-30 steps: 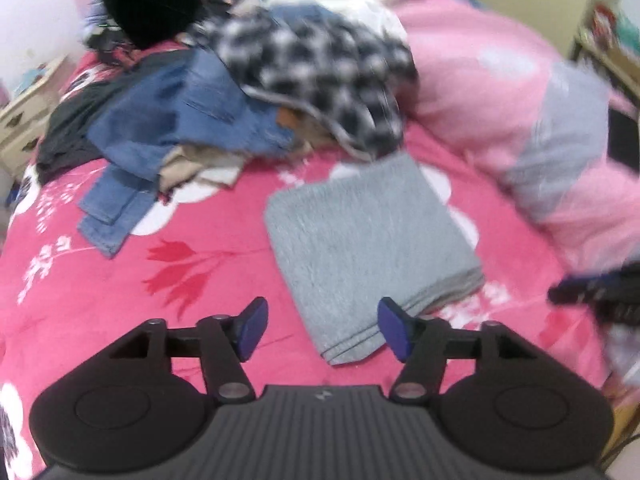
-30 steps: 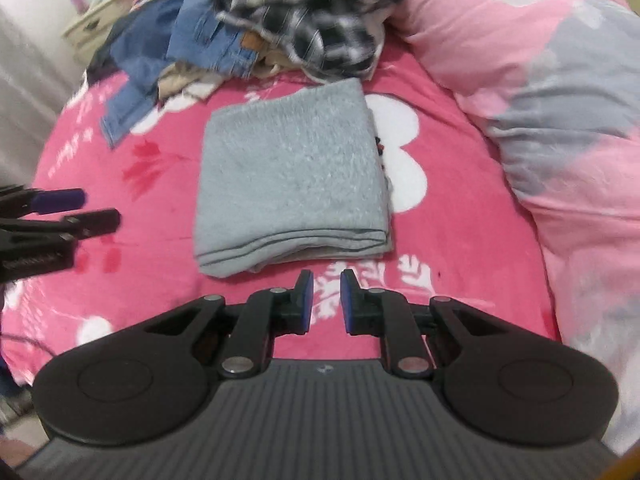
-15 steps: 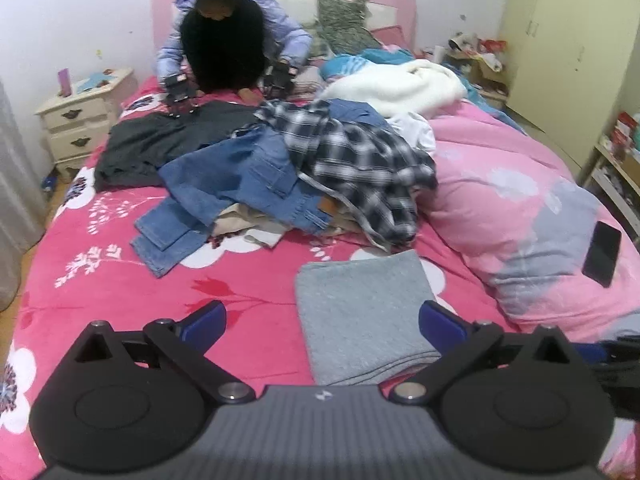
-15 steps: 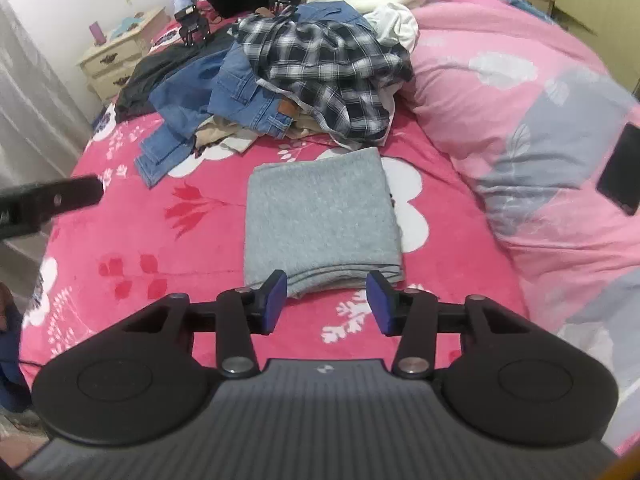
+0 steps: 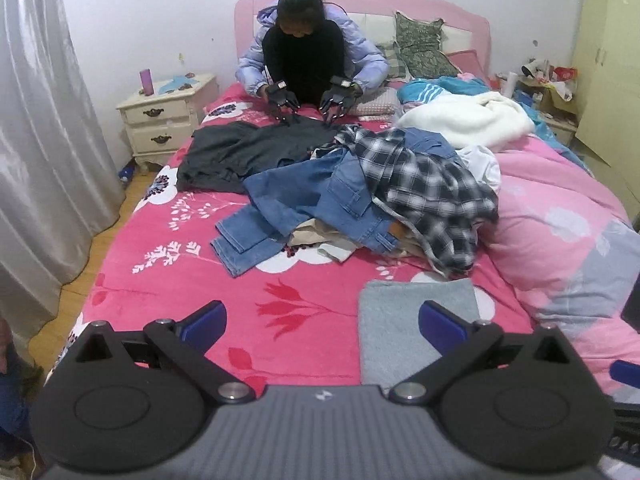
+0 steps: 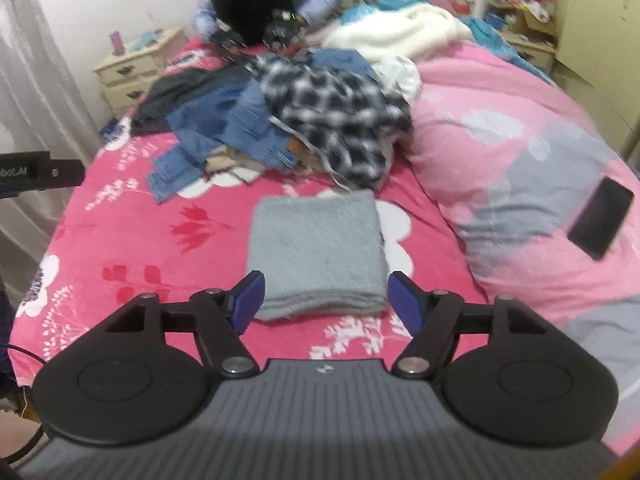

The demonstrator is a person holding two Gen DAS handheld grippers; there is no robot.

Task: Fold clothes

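Observation:
A folded grey garment (image 6: 316,252) lies flat on the pink flowered bed (image 6: 120,248); it also shows in the left wrist view (image 5: 400,320). My right gripper (image 6: 324,300) is open and empty, held above the bed just before the garment's near edge. My left gripper (image 5: 324,320) is wide open and empty, raised above the bed to the left of the garment. Behind it lies a heap of unfolded clothes: jeans (image 5: 312,204), a black-and-white plaid shirt (image 5: 424,184) and a dark garment (image 5: 248,148).
A person (image 5: 308,56) kneels at the head of the bed with hands on the dark garment. A pink and grey duvet (image 6: 520,152) fills the right side, with a black phone (image 6: 600,216) on it. A nightstand (image 5: 168,116) and curtain (image 5: 48,140) stand left.
Both grippers have risen and pulled back from the grey garment. The right jaws went from nearly shut to open; the left jaws opened wider.

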